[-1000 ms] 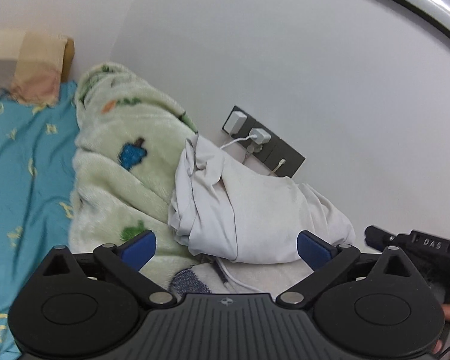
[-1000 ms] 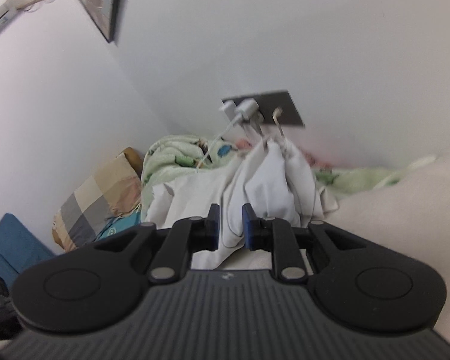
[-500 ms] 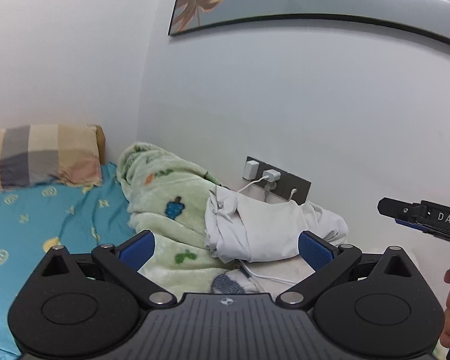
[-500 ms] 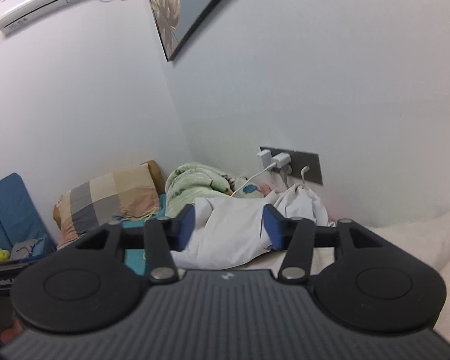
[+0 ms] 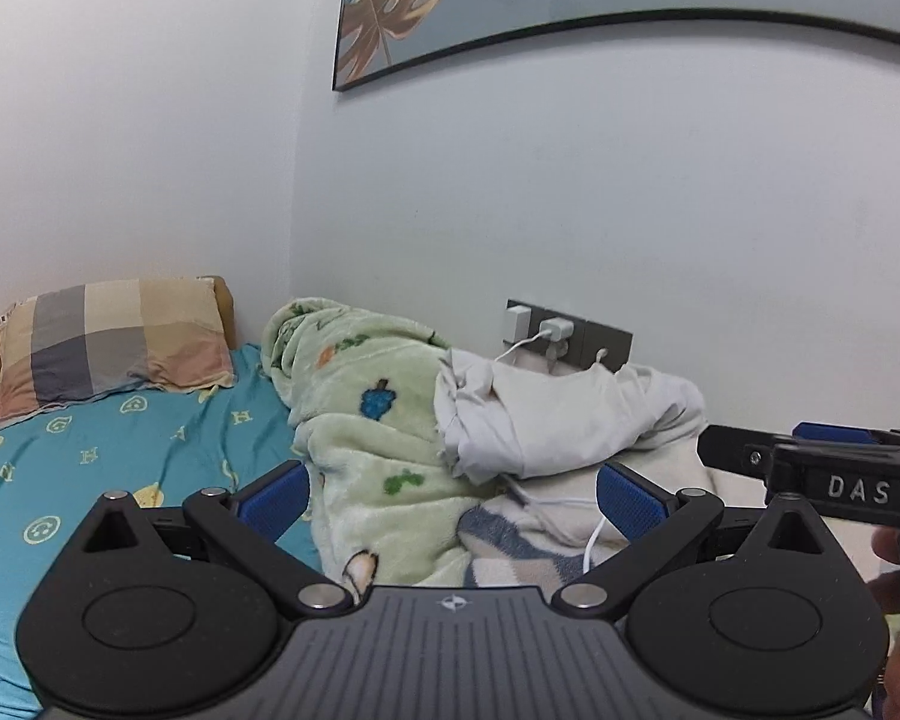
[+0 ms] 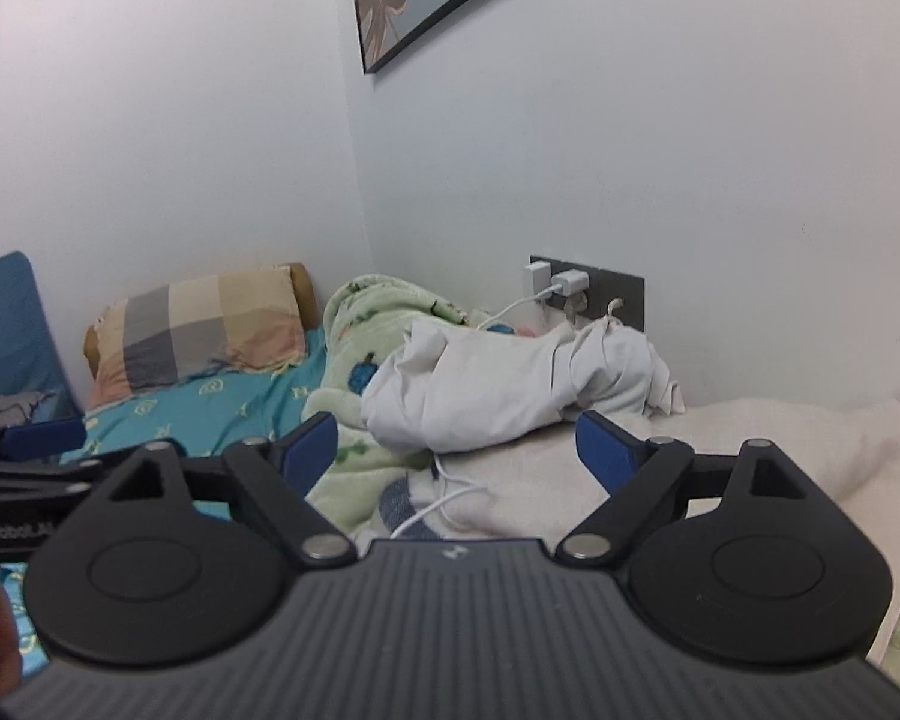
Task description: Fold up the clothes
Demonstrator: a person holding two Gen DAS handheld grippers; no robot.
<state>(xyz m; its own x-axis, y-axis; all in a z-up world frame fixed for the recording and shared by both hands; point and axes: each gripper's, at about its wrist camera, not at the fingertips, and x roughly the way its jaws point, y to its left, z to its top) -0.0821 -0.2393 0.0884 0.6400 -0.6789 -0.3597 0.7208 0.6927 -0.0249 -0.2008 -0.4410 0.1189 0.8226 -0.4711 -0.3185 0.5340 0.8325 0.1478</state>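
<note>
A crumpled white garment [image 5: 558, 414] [image 6: 498, 384] lies bunched on the bed against the wall, below the sockets. My left gripper [image 5: 453, 495] stands open a short way back from it, nothing between its blue pads. My right gripper [image 6: 457, 447] also sits back from the garment; its jaws are opening wide and nothing is between them. The right gripper's fingers [image 5: 810, 456] show side-on at the right edge of the left wrist view, and the left gripper's body [image 6: 24, 480] shows at the left edge of the right wrist view.
A green fleece blanket [image 5: 360, 420] is heaped left of the garment. White charger cables [image 6: 438, 498] run from the wall sockets [image 6: 588, 294] across a cream blanket [image 6: 750, 438]. A checked pillow [image 5: 108, 342] rests on the teal sheet [image 5: 120, 456]. A framed picture [image 5: 510, 6] hangs above.
The right gripper let go of the white garment and its jaws went from shut to wide. Both grippers drew back from the garment and levelled, bringing the wall and picture into view.
</note>
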